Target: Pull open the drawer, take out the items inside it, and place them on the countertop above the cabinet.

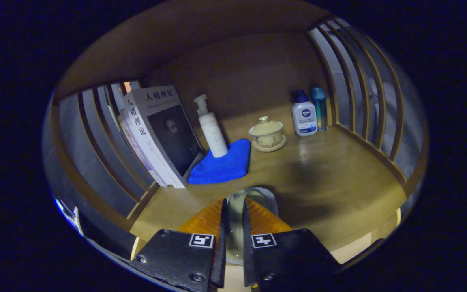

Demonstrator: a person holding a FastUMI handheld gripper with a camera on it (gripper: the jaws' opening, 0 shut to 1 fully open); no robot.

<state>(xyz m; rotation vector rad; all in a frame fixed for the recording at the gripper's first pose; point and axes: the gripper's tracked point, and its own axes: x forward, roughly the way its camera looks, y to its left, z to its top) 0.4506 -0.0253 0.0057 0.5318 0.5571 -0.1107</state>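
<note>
The tool (233,235) is pinched narrow on an item from the drawer, a pale clear rim with orange showing either side — call it the orange-and-clear item (237,211). It hangs over the near edge of the wooden bench (330,182), open space at one o'clock. Risks from here: that grip sits on a thin, slick edge, so a tilt could let it slip. Drift toward eleven o'clock and it bumps the blue cloth (221,164), pump bottle (211,129) or leaning books (156,134); the lidded teacup (266,134) waits at twelve.

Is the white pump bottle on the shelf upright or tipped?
Tilted: the white pump bottle leans toward the books, base on the blue cloth, beyond the gripper.
</note>
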